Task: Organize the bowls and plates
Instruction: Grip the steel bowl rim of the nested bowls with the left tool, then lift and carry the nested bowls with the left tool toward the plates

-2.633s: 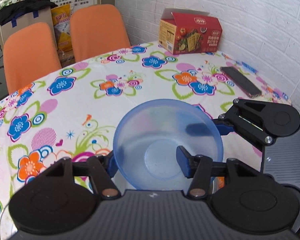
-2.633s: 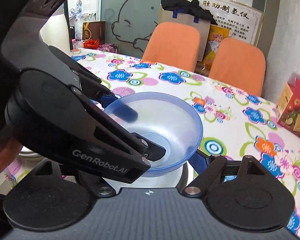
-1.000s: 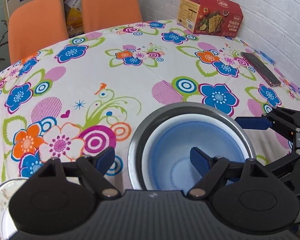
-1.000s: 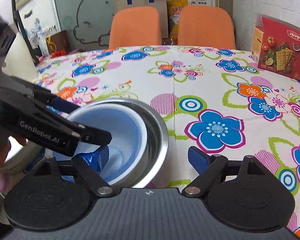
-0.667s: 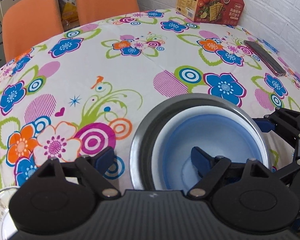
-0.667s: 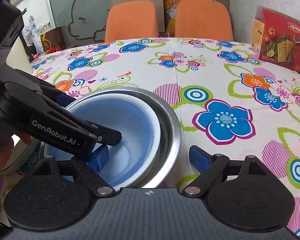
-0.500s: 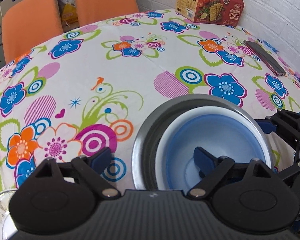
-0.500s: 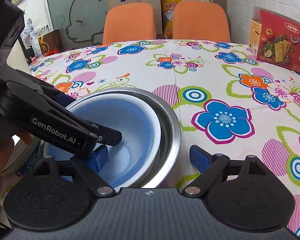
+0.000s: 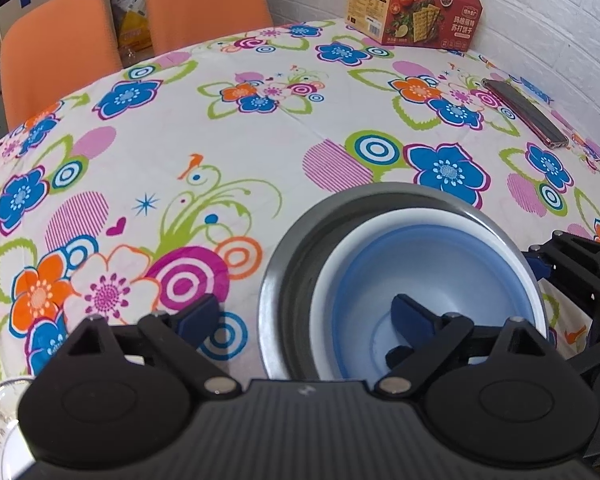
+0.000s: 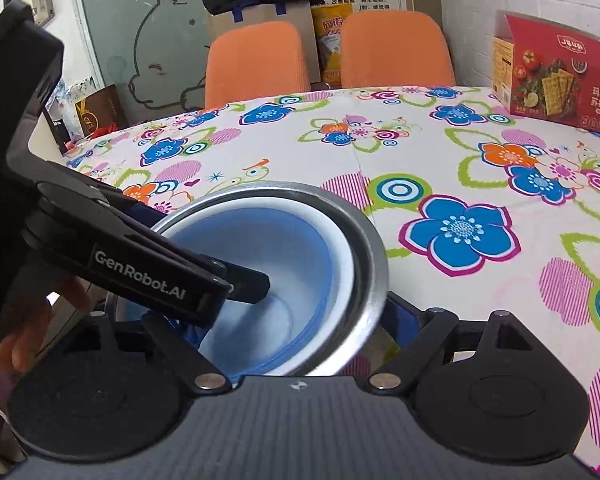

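The blue bowl, seconds ago held aloft, now sits nested in the white bowl inside the steel bowl; the left gripper gapes released, straddling the near rim, while the right gripper straddles the stack, its grip unclear

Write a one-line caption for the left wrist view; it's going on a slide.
Open left gripper straddles the rim of nested bowls: blue bowl in white bowl in steel bowl.

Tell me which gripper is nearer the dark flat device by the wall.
Right. The right gripper straddles the steel bowl rim on the side toward the dark flat device; the left gripper sits farther, one finger inside the blue bowl.
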The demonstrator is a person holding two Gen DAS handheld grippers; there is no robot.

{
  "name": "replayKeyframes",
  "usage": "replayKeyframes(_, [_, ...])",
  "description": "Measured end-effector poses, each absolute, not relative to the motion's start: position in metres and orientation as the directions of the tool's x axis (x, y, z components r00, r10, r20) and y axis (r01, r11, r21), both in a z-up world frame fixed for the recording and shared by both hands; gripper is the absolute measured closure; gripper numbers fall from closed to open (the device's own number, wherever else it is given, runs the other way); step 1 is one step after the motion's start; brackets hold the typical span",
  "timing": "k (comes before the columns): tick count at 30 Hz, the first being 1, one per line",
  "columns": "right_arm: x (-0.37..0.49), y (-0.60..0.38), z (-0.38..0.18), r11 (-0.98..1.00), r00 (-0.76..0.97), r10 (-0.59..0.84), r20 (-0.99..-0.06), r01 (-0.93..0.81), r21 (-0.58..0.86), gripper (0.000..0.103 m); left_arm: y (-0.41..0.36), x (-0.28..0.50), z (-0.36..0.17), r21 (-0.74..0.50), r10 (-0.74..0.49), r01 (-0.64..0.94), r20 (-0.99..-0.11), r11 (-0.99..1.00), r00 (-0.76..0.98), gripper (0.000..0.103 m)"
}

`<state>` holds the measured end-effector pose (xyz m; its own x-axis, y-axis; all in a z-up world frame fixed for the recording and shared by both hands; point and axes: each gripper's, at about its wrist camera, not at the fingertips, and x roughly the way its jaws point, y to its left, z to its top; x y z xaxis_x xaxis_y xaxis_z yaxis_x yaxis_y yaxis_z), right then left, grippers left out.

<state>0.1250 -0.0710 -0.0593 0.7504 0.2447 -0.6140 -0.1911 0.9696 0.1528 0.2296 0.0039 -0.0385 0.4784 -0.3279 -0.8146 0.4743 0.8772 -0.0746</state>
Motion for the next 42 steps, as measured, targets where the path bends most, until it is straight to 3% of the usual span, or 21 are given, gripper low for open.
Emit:
replayKeyframes(2, [0.126, -0.069, -0.059, 0.958, 0.748, 0.287, -0.599, -0.211, 0.197, 0.031, 0.002, 0.228, -0.038, -0.075, -0.329, 0.471, -0.811, 0.879, 0.483, 0.012])
replayKeyframes(4, [0.127, -0.064, -0.059, 0.959, 0.754, 0.282, -0.594, -0.203, 0.198, 0.030, 0.000, 0.225, -0.036, -0.083, -0.344, 0.483, -0.807, 0.871, 0.481, 0.021])
replayKeyframes(6, [0.128, -0.062, -0.058, 0.960, 0.751, 0.276, -0.600, -0.184, 0.211, 0.028, -0.005, 0.221, -0.032, -0.101, -0.360, 0.491, -0.807, 0.865, 0.467, 0.040])
replayKeyframes(11, [0.133, -0.065, -0.050, 0.959, 0.742, 0.255, -0.620, -0.110, 0.262, 0.027, -0.013, 0.233, -0.027, -0.124, -0.333, 0.443, -0.837, 0.888, 0.435, 0.041])
replayKeyframes(19, [0.138, -0.079, 0.006, 0.967, 0.822, 0.221, -0.524, -0.117, 0.224, 0.026, -0.027, 0.241, 0.039, -0.105, -0.375, 0.475, -0.768, 0.874, 0.520, 0.044])
replayKeyframes(31, [0.149, -0.016, 0.115, 0.910, 0.851, 0.415, -0.321, -0.379, 0.171, 0.026, 0.055, 0.210, 0.176, -0.011, -0.246, 0.308, -0.627, 0.951, 0.739, 0.046])
replayKeyframes(36, [0.149, 0.037, 0.107, 0.832, 0.763, 0.554, -0.332, -0.508, 0.222, 0.025, 0.112, 0.179, 0.174, 0.045, -0.087, 0.150, -0.643, 0.988, 0.761, 0.044])
replayKeyframes(42, [0.135, 0.092, 0.087, 0.766, 0.662, 0.637, -0.395, -0.602, 0.227, 0.025, 0.176, 0.145, 0.146, 0.009, -0.015, 0.029, -0.681, 1.000, 0.732, 0.044])
